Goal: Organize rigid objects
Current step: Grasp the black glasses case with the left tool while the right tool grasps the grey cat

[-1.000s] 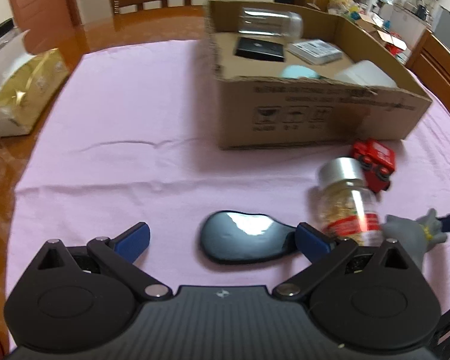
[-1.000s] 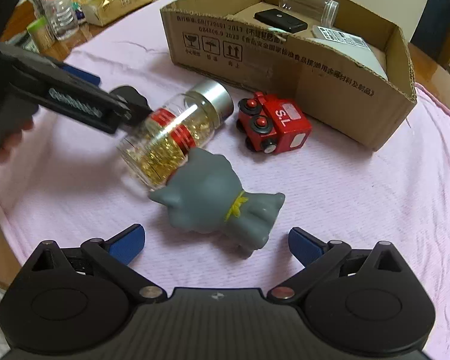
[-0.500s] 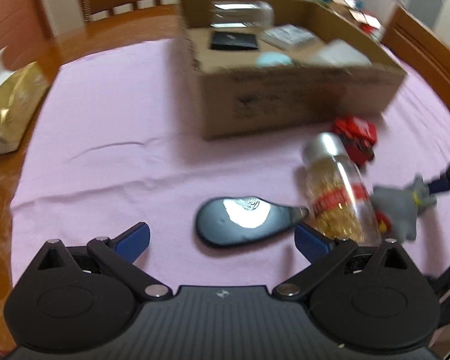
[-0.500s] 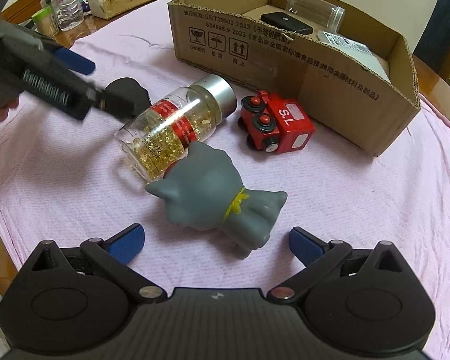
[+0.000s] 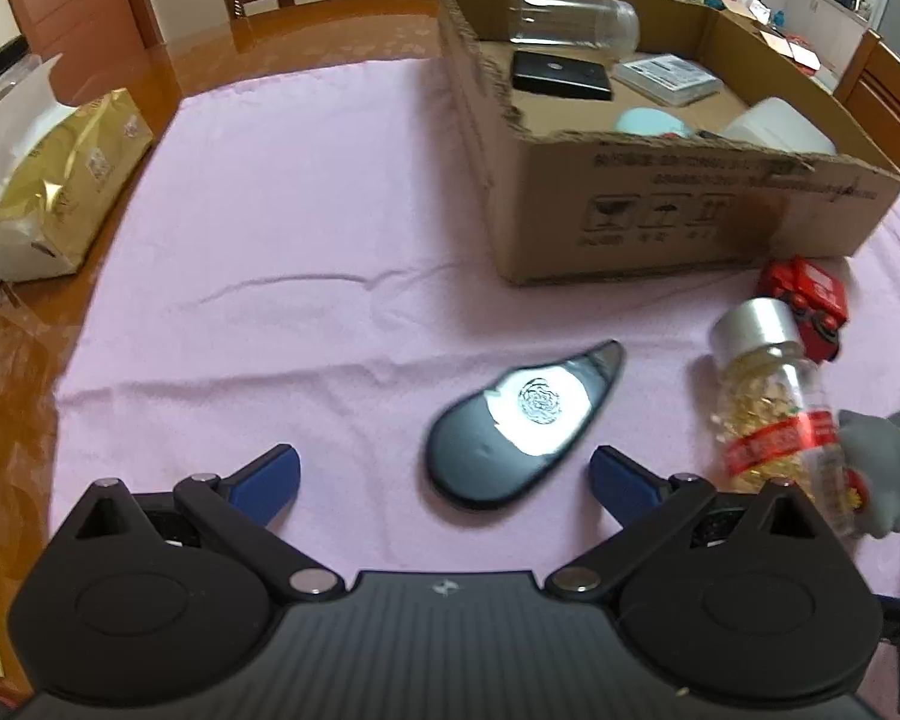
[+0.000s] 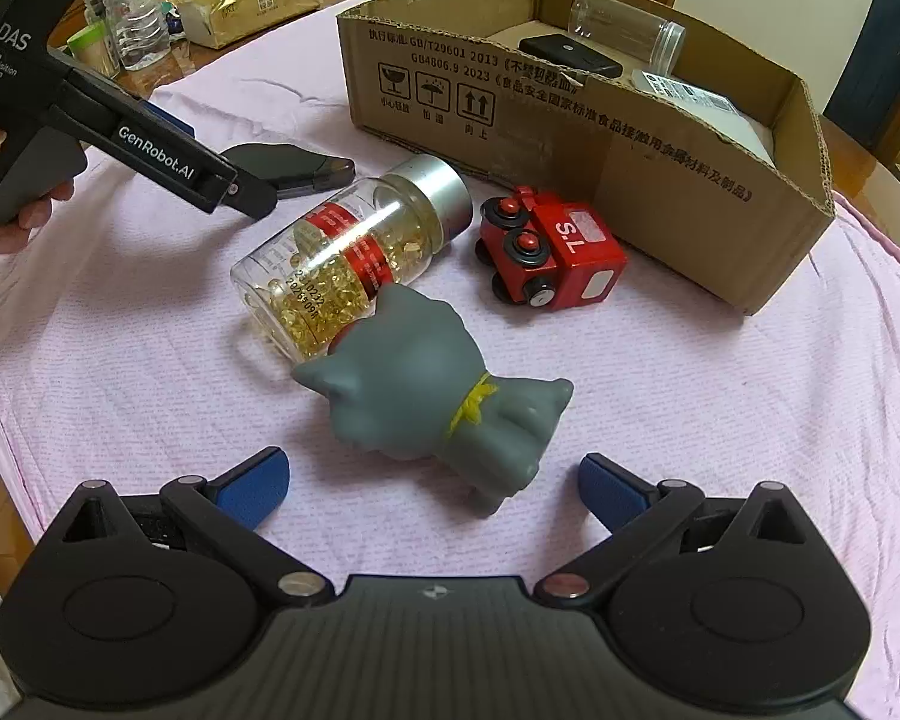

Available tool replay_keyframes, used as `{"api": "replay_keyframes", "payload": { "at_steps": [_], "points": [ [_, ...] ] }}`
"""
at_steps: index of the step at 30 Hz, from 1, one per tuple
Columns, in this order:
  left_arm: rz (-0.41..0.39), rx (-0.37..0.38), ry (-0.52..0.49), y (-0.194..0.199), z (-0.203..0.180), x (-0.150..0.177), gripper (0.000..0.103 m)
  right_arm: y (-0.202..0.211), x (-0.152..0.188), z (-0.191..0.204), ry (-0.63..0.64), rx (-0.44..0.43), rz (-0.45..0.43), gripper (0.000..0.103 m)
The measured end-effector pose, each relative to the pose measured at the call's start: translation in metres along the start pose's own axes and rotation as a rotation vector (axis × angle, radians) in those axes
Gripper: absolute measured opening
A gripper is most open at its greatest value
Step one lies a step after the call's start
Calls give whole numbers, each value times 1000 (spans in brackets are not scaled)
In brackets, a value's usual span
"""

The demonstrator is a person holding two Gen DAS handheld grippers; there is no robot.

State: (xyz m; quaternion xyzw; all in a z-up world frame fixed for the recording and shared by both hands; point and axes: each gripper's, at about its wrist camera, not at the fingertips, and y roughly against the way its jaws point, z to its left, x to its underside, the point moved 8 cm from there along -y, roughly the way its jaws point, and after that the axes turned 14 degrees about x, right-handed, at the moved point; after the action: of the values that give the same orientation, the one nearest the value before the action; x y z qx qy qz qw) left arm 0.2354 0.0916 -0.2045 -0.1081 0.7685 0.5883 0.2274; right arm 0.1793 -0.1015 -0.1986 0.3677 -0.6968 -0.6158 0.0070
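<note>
Pink cloth (image 5: pixel 306 228) is covering the wooden worktop (image 5: pixel 330 42), with chairs and a kitchen showing far behind. Cardboard box (image 6: pixel 600 138) is sitting far right and already holding a clear jar (image 5: pixel 573 18), black case (image 5: pixel 561 75), flat packet (image 5: pixel 666 78), a pale blue item and something white, so roughly half looks sorted. Four pieces are lying outside it: dark teardrop-shaped piece (image 5: pixel 522 426), capsule bottle (image 6: pixel 354 252) on its side, red toy truck (image 6: pixel 549 255) just near the box wall, grey cat figure (image 6: pixel 432 402) touching the bottle's base. Left claw (image 5: pixel 444 474) is hanging spread wide, empty, with the teardrop piece lying between and just past its tips; judging that as its next pick. Right claw (image 6: pixel 432 480) is likewise spread and gripping nothing, lined up on the cat figure, which is lying between its tips. Neither is touching anything yet. A hand (image 6: pixel 6 204) is gripping the left tool's handle at the left edge. Tissue pack (image 5: pixel 60 186) and water bottles (image 6: pixel 141 18) are sitting far left, not in play.
</note>
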Motion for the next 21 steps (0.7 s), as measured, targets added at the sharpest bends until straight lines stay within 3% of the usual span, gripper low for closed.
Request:
{"api": "replay_keyframes", "payload": {
  "at_steps": [6,13,17,21],
  "points": [
    [-26,-13,24,1,0,3,102,0,-2,0,3,-1,8,103],
    [-16,-116,134,16,31,7,102,1,-1,0,0,-1,-4,103],
    [-33,-47,176,16,15,7,102,1,-1,0,0,-2,-6,103],
    [-56,-54,217,8,3,4,102,2,-1,0,2,-3,-8,103]
  ]
}}
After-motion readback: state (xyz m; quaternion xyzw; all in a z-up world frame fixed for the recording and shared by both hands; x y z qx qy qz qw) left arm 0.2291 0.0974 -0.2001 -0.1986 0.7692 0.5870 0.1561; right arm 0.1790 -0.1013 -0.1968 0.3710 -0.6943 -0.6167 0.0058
